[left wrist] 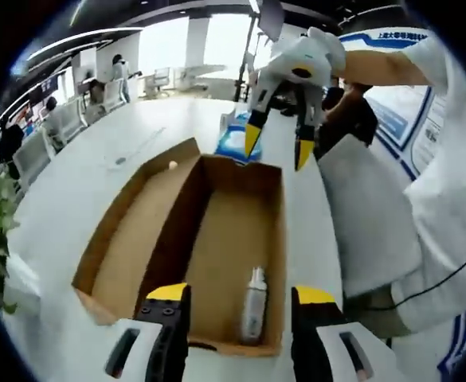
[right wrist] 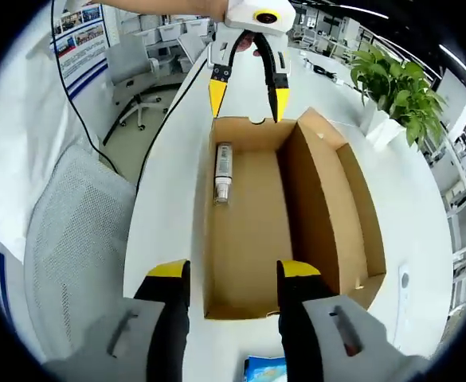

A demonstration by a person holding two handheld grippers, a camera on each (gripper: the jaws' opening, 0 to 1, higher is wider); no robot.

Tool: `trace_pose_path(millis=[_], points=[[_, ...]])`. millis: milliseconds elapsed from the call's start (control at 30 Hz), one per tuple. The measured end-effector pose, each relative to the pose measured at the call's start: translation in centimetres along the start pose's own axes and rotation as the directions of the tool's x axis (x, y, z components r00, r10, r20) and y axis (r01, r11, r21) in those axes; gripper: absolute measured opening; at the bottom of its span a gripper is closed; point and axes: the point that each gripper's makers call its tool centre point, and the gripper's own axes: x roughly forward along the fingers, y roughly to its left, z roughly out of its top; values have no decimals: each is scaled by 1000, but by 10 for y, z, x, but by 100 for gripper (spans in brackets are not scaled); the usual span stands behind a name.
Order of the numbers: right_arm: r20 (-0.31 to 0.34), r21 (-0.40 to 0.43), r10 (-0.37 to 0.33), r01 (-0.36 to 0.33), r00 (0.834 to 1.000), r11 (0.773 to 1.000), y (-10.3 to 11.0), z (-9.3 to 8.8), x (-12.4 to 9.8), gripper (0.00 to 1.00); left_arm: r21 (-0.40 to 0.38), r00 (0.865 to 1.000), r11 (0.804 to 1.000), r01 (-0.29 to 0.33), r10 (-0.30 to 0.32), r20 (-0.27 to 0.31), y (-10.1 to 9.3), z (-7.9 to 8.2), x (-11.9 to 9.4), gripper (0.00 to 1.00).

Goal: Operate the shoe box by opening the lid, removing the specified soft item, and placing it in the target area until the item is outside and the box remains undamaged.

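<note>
The brown cardboard shoe box (left wrist: 217, 239) lies open on the white table (left wrist: 81, 171), its hinged lid (left wrist: 137, 231) folded flat out to one side, so the opening step looks done. Inside, on the box floor, lies a small whitish tube-like item with a narrow cap end (left wrist: 254, 306); it rests close against one long wall, at the end of the box nearer the left gripper (left wrist: 236, 338). In the right gripper view the same item (right wrist: 223, 171) lies at the far end of the box, just below the left gripper (right wrist: 247, 87) seen from across the table.

Its long axis runs along the length of the box, parallel to the wall beside it, which is also roughly the line between the two grippers. The left gripper is clearly the nearer one: the item sits just ahead of and between its yellow-tipped fingers (left wrist: 169, 293), which are spread apart and hold nothing. The right gripper (right wrist: 229, 306) hovers over the opposite short end of the box, fingers likewise parted and empty, well apart from the item.

Judging by this, the next move falls to the left gripper, dropping down and closing across the tube's narrow width. The near wall leaves little room for one finger, so scraping the cardboard is the risk. A blue-and-white packet (left wrist: 236, 143) lies on the table just beyond the far end of the box.
</note>
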Motion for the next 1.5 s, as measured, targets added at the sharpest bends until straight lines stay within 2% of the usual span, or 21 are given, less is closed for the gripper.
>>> trace_pose_path(millis=[133, 400, 567, 667, 700, 767, 900, 967, 1267, 1500], points=[[17, 18, 8, -8, 1000, 1000, 0, 0, 6, 40, 18, 998, 999, 38, -37, -45, -2, -1, 9, 51], [44, 38, 13, -15, 999, 999, 2, 2, 11, 39, 30, 989, 996, 89, -85, -118, -4, -16, 25, 48], [64, 49, 10, -13, 998, 999, 2, 5, 12, 39, 62, 975, 991, 119, -105, -195, -10, -29, 38, 47], [65, 52, 10, -13, 998, 999, 2, 3, 12, 39, 75, 968, 987, 139, -119, -222, -18, -32, 46, 47], [64, 54, 9, -12, 998, 998, 1, 3, 12, 39, 78, 964, 986, 144, -122, -237, -15, -42, 51, 47], [65, 58, 8, -11, 998, 998, 0, 1, 14, 38, 96, 960, 986, 140, -111, -256, -7, -51, 56, 45], [67, 60, -1, -3, 998, 998, -3, 0, 14, 37, 115, 957, 985, 130, -94, -275, -4, -55, 61, 43], [67, 64, -3, -1, 998, 998, -4, 0, 14, 37, 130, 951, 983, 131, -87, -297, -2, -59, 64, 42], [75, 67, -12, 7, 997, 998, -8, 1, 14, 35, 167, 935, 977, 135, -69, -348, 2, -69, 70, 42], [79, 61, -15, 10, 997, 998, -8, 2, 14, 34, 170, 930, 976, 135, -66, -362, -1, -70, 72, 41]])
